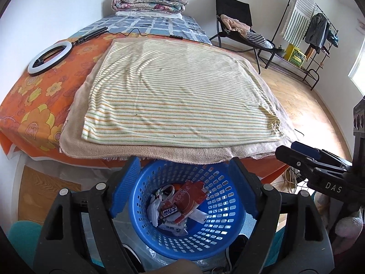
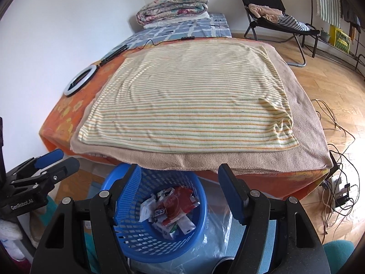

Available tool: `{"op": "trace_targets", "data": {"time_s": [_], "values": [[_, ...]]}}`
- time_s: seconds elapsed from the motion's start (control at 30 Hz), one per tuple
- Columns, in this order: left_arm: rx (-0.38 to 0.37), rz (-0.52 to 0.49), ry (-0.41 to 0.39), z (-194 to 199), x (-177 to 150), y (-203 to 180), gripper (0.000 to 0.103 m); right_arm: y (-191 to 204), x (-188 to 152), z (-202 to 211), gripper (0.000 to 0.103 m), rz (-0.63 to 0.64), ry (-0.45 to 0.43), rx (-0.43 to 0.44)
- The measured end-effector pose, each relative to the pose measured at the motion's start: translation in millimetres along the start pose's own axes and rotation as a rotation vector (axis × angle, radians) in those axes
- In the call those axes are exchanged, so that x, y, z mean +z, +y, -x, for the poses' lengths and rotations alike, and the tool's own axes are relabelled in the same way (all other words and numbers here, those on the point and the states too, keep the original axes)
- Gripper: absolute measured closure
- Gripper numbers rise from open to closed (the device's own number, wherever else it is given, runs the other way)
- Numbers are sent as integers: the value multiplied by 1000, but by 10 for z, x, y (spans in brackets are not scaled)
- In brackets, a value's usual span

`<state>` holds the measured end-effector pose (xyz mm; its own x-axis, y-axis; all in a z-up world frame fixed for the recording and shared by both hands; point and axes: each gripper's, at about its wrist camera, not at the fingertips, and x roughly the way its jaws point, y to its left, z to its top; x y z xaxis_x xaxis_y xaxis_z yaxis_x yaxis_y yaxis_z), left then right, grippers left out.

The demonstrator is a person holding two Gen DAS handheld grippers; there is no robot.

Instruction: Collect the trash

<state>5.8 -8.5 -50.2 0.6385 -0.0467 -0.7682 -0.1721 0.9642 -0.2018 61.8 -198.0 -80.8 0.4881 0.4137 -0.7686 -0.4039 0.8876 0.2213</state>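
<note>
A blue plastic basket (image 1: 219, 226) stands on the floor at the foot of the bed and holds a pile of wrappers (image 1: 180, 203), red and white. It also shows in the right wrist view (image 2: 146, 239) with the wrappers (image 2: 171, 207) inside. My left gripper (image 1: 184, 173) is open and empty above the basket. My right gripper (image 2: 180, 178) is open and empty above the basket's right side. The right gripper shows at the right edge of the left wrist view (image 1: 303, 153). The left gripper shows at the left edge of the right wrist view (image 2: 54, 159).
A striped cloth (image 1: 175, 91) lies on a beige towel (image 1: 159, 151) on the bed. A ring light (image 1: 49, 58) lies on the orange sheet. A folded quilt (image 1: 148, 0) sits at the head. A black chair (image 1: 237, 27) and clothes rack (image 1: 312, 36) stand at right. Cables (image 2: 337, 182) lie on the floor.
</note>
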Motion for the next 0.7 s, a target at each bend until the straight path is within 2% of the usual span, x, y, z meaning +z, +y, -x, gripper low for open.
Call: {"op": "trace_targets", "data": {"time_s": [0.3, 0.53, 0.7], "values": [[-11, 1, -35, 210, 74, -114, 16, 33, 74, 209, 33, -13, -44, 59], [-11, 6, -45, 281, 124, -143, 16, 39, 124, 314, 33, 3, -71, 63], [-2, -1, -71, 349, 138, -163, 6, 46, 132, 329, 33, 4, -76, 70]]}}
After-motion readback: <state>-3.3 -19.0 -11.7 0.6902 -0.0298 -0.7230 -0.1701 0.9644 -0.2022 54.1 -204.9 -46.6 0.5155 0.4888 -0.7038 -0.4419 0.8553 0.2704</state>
